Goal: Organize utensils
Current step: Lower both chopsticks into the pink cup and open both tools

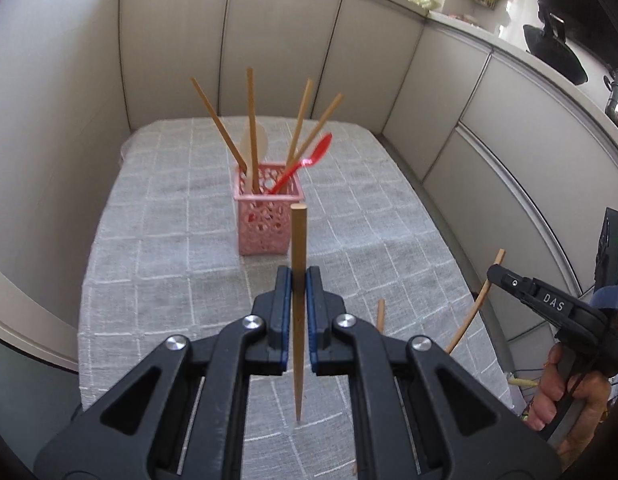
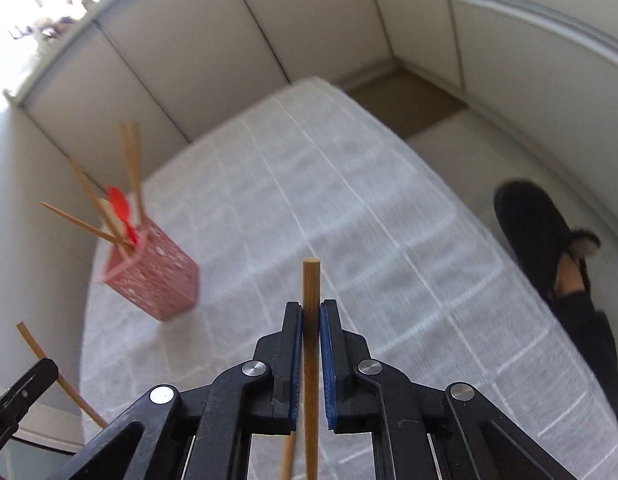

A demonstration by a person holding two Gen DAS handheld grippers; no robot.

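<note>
Two slim bamboo chopsticks are off the table, one per gripper. The left gripper (image 1: 297, 280) is clamped on its tapered bamboo chopstick (image 1: 298, 248), blunt end up, point hanging down below the pads. The right gripper (image 2: 310, 312) pinches its own square-ended bamboo chopstick (image 2: 311, 280) just as upright — in the left wrist view that stick (image 1: 475, 304) shows at the right edge, slanting.

Target is the pink perforated plastic holder (image 1: 265, 220), standing mid-table on the grey checked tablecloth (image 1: 169, 200). It already carries four bamboo chopsticks (image 1: 251, 120) fanned outward, a red plastic spoon (image 1: 305, 162) and a pale spoon behind.

To do this well, I'd judge: come over the holder's mouth from above, tip the stick point-down, and thread it between the leaning sticks — not through them. One hand at a time, since the opening is crowded.

Another bamboo stick (image 1: 380, 314) shows just past the left gripper; whether it rests on the cloth I cannot tell.

Room is fair: bare cloth all round the holder, beige panel walls (image 1: 289, 40) behind and to both sides, the table's right edge close to the right hand (image 1: 565, 396).
</note>
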